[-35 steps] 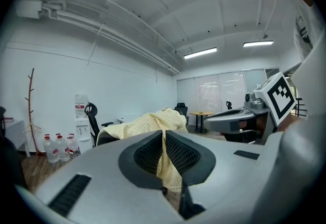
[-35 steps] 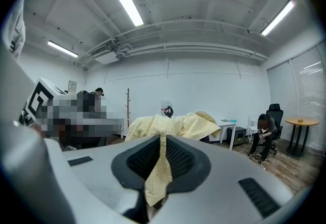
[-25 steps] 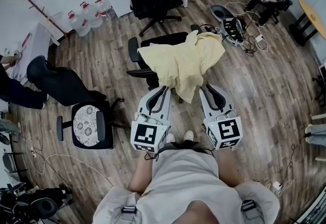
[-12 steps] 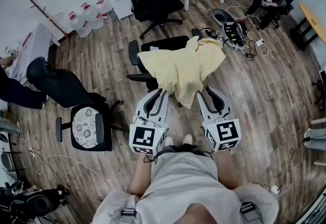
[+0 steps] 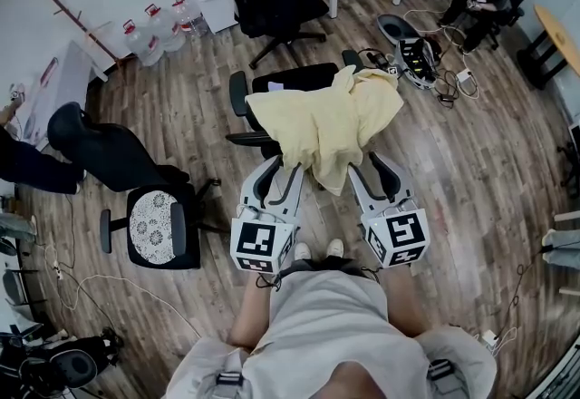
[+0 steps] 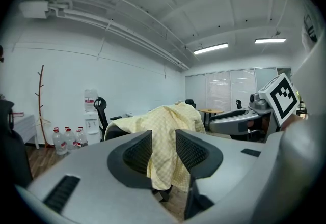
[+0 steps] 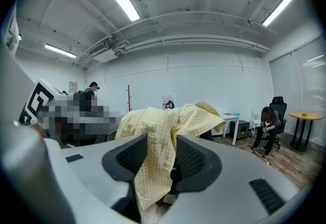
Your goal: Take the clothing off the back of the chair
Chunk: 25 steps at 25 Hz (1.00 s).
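Reaching step; the yellow clothing (image 5: 322, 121) drapes over the chair (image 5: 290, 78) back; left gripper (image 5: 279, 172) and right gripper (image 5: 367, 172) jaws have just been opening and stand apart, cloth in each gap, unpinched; next, likely clamp the hem and lift.

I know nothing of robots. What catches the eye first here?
A pale yellow garment hangs over the back of a black office chair in the middle of the room. Nearer the person, the left tool and the right tool point at its hanging hem. Their jaws have just been opening, with cloth showing in each gap, not pinched.
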Motion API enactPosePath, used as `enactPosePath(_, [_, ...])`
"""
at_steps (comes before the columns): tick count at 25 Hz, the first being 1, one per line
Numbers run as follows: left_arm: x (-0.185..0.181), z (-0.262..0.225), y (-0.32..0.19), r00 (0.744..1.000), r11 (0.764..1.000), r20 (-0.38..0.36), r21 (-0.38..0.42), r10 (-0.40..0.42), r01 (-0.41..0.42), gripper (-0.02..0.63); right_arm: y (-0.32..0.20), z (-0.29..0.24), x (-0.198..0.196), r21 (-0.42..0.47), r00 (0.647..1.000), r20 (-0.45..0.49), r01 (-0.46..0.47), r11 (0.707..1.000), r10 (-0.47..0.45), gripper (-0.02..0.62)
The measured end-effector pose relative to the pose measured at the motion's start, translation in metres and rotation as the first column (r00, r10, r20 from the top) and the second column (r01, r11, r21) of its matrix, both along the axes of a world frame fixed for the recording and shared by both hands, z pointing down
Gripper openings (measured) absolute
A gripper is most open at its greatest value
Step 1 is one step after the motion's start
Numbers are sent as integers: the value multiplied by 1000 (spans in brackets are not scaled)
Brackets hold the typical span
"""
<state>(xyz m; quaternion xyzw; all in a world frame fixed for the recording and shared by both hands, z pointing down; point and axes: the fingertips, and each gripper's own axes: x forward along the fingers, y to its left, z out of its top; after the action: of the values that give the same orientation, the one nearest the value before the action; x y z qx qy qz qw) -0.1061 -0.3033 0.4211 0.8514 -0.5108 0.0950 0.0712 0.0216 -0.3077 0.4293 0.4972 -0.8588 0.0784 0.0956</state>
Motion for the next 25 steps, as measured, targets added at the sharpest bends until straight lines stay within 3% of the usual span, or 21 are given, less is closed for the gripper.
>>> enactPosePath(25, [-7, 21, -25, 1000, 995, -19, -99, -15, 13, 250, -26, 16, -5, -80, 999, 50, 3, 997, 1, 299])
